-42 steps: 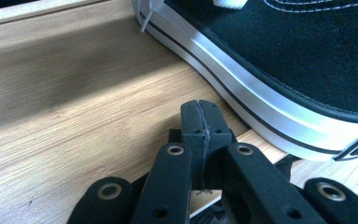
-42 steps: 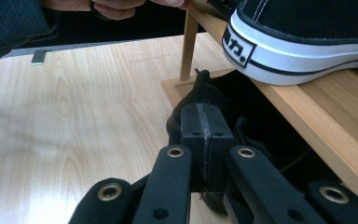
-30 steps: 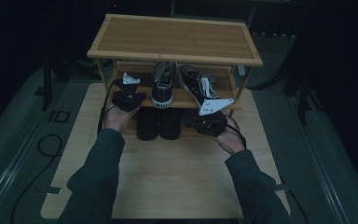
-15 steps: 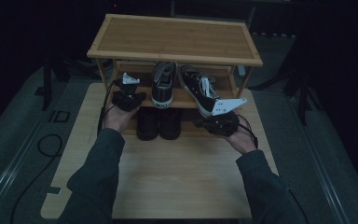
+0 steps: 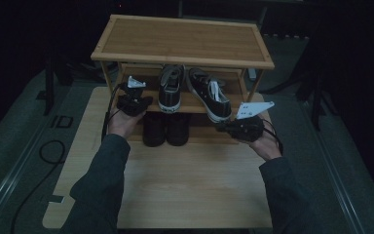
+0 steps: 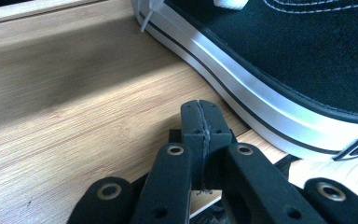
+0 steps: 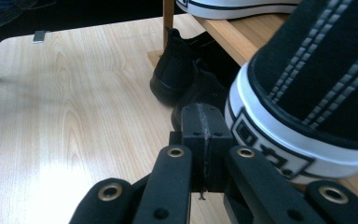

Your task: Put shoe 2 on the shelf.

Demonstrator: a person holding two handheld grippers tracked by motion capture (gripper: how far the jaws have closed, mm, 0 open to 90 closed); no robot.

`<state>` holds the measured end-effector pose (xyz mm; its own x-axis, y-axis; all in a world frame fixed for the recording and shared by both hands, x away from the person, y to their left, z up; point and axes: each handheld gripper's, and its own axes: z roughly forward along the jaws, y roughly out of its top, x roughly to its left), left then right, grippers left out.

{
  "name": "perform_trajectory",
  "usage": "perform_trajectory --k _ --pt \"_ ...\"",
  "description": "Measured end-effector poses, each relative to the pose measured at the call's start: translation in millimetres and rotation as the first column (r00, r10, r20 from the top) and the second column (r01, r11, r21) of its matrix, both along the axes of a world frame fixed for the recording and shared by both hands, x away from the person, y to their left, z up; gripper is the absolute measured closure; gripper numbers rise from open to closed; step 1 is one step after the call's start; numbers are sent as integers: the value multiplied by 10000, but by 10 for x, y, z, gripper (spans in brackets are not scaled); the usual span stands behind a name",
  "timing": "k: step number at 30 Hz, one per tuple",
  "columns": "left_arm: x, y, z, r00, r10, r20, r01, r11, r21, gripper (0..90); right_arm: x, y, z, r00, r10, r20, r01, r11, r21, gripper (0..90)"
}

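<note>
The left gripper (image 6: 200, 116), jaws pressed together on nothing, rests at the middle shelf of the wooden shoe rack (image 5: 185, 36), just beside a black canvas sneaker with a white sole (image 5: 171, 87). The right gripper (image 7: 201, 119), likewise closed and empty, sits by the heel of a second, angled black sneaker (image 5: 209, 95), above two black ankle boots (image 5: 165, 129) on the light wooden table (image 5: 190, 190).

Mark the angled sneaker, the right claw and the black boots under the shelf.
angled sneaker (image 5: 209, 95), high view, on its laces
right claw (image 7: 201, 122), right gripper view, at the closed tips
black boots (image 5: 164, 129), high view, between the pair
</note>
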<state>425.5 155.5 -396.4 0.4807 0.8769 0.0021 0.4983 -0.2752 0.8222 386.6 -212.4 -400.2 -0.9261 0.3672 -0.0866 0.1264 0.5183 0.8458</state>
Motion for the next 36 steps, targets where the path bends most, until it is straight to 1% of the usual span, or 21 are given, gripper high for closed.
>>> perform_trajectory --k 6,10,15,18,20,23,25,27,28,32,34,36 --pt "2 4 -1 10000 -13 8 13 10000 -23 900 5 -72 16 10000 -63 -14 63 10000 -4 900" --pt "2 2 -3 10000 10 17 -10 10000 -67 900 5 -170 31 9998 -200 -52 200 9998 10 900" --pt "2 3 -3 10000 3 9 -3 10000 -80 900 17 -343 39 9984 -548 -104 551 9982 255 900" --pt "2 2 -3 10000 10 9 -10 10000 -78 900 31 -396 41 9973 -729 -97 732 9969 300 900" --pt "1 1 -3 10000 21 12 -21 10000 -64 900 45 -393 34 9969 -777 -109 780 9965 307 900" --pt "-1 5 -7 10000 21 26 -20 10000 -92 900 71 -390 16 9973 -680 -272 694 9961 546 900" --pt "-2 0 -6 10000 13 41 -13 10000 -56 900 75 -395 15 9971 -690 -307 708 9957 602 900" --pt "-3 3 -8 10000 -37 6 37 9999 -150 900 80 -391 17 9972 -667 -347 690 9952 695 900" --pt "-3 2 -8 10000 -51 6 51 9999 -131 900 81 -384 17 9974 -639 -341 663 9951 738 900" --pt "0 6 -7 10000 -75 -13 75 9999 -146 900 82 -339 2 9980 -497 -387 530 9945 899 900" --pt "-2 3 -4 10000 -86 -5 86 9999 -52 900 80 -310 -9 9983 -414 -408 452 9945 949 900" --pt "-2 3 -3 10000 -83 -1 83 10000 -43 900 83 -271 -29 9985 -304 -448 350 9937 1064 900"
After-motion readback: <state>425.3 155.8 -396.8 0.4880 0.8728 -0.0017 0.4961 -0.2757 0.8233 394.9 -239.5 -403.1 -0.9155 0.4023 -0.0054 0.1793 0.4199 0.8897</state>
